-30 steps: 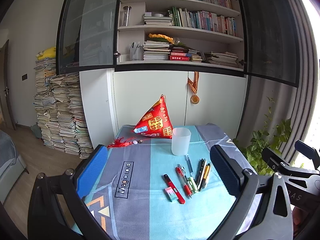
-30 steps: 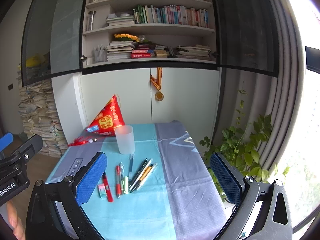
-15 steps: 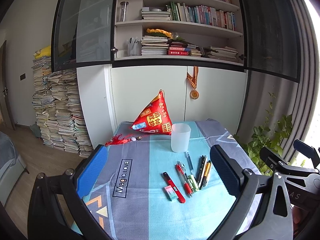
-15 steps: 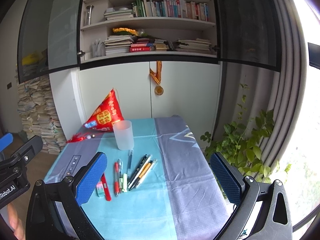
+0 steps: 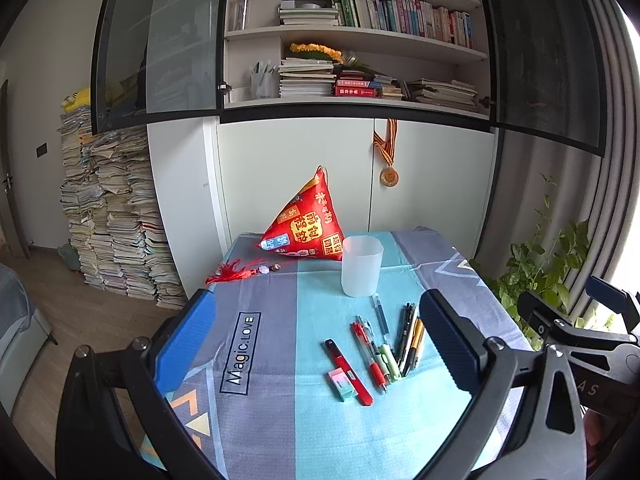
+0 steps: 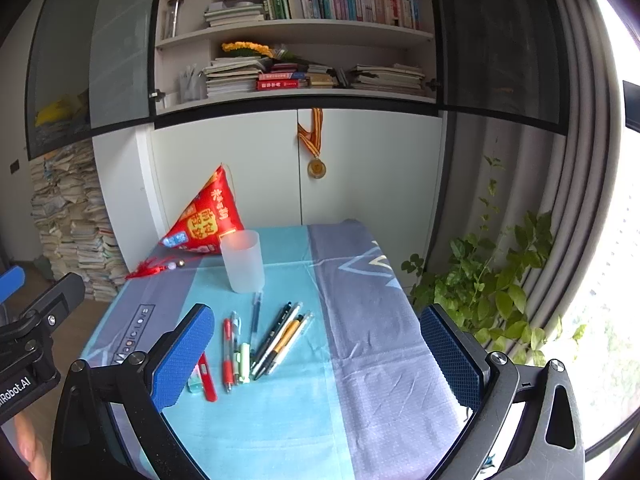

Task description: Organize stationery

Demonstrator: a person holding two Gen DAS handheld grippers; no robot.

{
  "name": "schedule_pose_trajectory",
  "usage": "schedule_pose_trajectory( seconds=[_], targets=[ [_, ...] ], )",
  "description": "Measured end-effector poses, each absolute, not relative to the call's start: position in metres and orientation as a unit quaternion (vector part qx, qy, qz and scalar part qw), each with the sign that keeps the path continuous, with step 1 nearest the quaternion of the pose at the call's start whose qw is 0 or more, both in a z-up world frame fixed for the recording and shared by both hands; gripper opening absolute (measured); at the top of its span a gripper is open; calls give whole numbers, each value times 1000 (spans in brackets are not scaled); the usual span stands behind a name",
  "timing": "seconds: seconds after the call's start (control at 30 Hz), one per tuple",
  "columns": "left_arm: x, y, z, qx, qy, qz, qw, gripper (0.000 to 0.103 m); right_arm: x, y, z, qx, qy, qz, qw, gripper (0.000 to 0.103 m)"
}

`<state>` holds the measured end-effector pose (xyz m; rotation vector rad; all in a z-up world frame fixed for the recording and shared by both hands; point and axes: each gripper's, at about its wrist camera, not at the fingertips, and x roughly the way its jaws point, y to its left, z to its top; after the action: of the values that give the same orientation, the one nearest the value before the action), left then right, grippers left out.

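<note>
Several pens [image 5: 402,342] [image 6: 276,338] lie fanned out on the blue and grey tablecloth [image 5: 280,412] [image 6: 372,344], in front of a frosted plastic cup [image 5: 361,266] [image 6: 243,261] that stands upright. A red pen [image 5: 370,350] [image 6: 227,350], a flat red stick [image 5: 348,366] [image 6: 207,382] and a small pink-green eraser [image 5: 342,385] [image 6: 194,382] lie at the left of the group. My left gripper [image 5: 320,340] and right gripper [image 6: 320,356] hang open above the table's near side, holding nothing.
A red pyramid-shaped pouch [image 5: 306,224] [image 6: 204,218] with a red tassel [image 5: 230,271] sits behind the cup. White cabinets with a hanging medal [image 5: 389,176] back the table. A paper stack [image 5: 108,216] stands left, a plant [image 6: 492,280] right.
Both grippers have tilted slightly downward and edged closer, so the table and stationery sit a little higher in each view. Nothing on the table has moved.
</note>
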<state>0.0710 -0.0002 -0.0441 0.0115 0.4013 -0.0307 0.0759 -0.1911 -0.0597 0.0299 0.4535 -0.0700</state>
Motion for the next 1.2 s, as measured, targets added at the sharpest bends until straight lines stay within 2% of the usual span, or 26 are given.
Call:
schedule_pose_trajectory(
  seconds=[0.3, 0.73, 0.87, 1.0, 1.13, 1.2],
  targets=[
    [89, -2, -55, 3, 219, -13, 976, 100, 94, -194, -70, 18, 245, -39, 969, 103],
    [134, -4, -85, -9, 285, -19, 958, 92, 131, -207, -96, 33, 290, -50, 955, 103],
    [158, 3, -102, -35, 333, -17, 942, 79, 149, -215, -109, 55, 317, -46, 946, 103],
    [181, 13, -121, -77, 380, -18, 922, 73, 167, -223, -124, 79, 343, -43, 935, 103],
    [200, 13, -138, -89, 417, -20, 904, 60, 186, -223, -138, 79, 361, -41, 928, 102],
    [210, 11, -149, -92, 435, -22, 895, 53, 195, -220, -144, 74, 370, -37, 926, 90]
  ],
)
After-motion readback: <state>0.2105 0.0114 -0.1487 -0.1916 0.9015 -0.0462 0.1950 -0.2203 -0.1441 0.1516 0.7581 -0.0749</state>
